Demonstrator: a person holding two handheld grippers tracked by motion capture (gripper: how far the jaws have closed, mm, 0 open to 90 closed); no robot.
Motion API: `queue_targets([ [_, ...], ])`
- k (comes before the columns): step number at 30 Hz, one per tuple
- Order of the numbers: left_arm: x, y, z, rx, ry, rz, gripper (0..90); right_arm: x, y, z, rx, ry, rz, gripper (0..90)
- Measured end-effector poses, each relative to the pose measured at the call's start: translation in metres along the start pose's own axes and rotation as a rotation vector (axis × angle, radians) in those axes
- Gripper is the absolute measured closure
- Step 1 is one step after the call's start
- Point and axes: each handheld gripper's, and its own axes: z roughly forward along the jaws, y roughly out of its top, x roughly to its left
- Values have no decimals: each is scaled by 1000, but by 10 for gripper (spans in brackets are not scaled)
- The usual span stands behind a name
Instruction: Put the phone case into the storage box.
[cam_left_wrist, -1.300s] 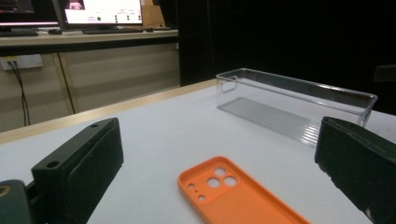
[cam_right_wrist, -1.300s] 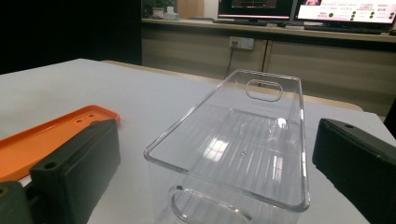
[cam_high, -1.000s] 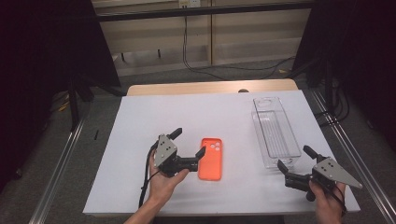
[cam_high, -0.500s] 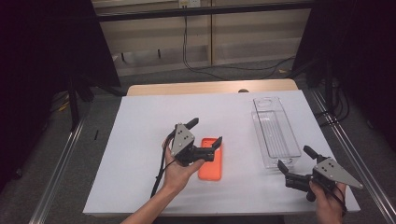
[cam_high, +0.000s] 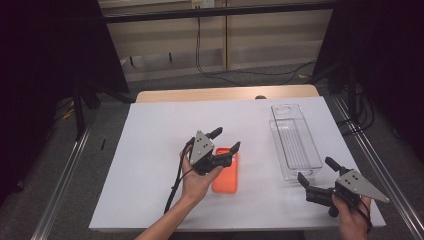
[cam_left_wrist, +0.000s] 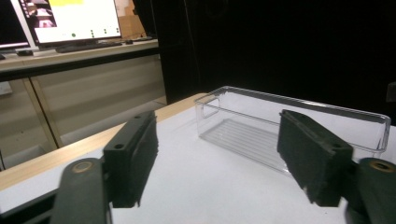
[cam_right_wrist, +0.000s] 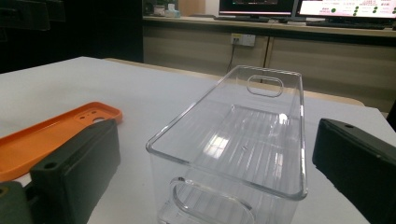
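An orange phone case (cam_high: 226, 176) lies flat on the white table (cam_high: 150, 150), a little in front of its middle. My left gripper (cam_high: 226, 140) is held over the case's far left corner, jaws open and empty, pointing right towards a clear plastic bin (cam_high: 295, 142). In the left gripper view, the bin (cam_left_wrist: 289, 135) stands beyond the open left gripper (cam_left_wrist: 219, 163). My right gripper (cam_high: 316, 170) rests near the front right corner, open and empty, just in front of the bin's near end. In the right gripper view, the open right gripper (cam_right_wrist: 215, 172) frames the empty bin (cam_right_wrist: 233, 140), with the case (cam_right_wrist: 46, 135) to the left.
The bin is long and narrow and runs front to back along the table's right side. A wooden strip (cam_high: 225, 94) borders the far edge. Metal rails (cam_high: 65, 180) flank the table. Cables hang down the wall (cam_high: 200, 55) behind it.
My left gripper has risen and moved right and forward, from beside the case's left edge to over its far end. The right gripper and the case have stayed put.
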Motion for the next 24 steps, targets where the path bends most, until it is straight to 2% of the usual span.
queue_targets([
  [4, -1, -1, 1, -6, -4, -4, 368, 0, 0, 0, -1, -1, 1, 4],
  [7, -1, -1, 1, -4, -21, -18, 422, 0, 0, 0, -1, -4, 3, 4],
  [9, -1, -1, 1, -3, -43, -23, 507, 0, 0, -1, 0, -3, 2, 4],
  [11, -1, 0, 0, -12, -56, -20, 511, 0, 0, -1, 2, -2, 2, 5],
  [16, 0, 0, 0, 4, -78, -15, 654, 0, 0, -1, 1, 0, 1, 5],
  [18, 1, -1, 0, 8, -88, -19, 670, 0, 0, -1, 2, 0, 0, 4],
  [19, 1, -1, 0, 9, -99, -23, 734, 0, 0, -1, 2, -1, -1, 4],
  [22, 1, 0, -1, 18, -107, -23, 783, 0, 0, -1, 4, 0, 1, 5],
  [23, 2, 0, 0, 19, -111, -30, 873, 0, 0, -1, 5, 2, 2, 5],
  [24, 2, 0, -1, 23, -117, -39, 895, 0, 0, -1, 5, 2, 1, 4],
])
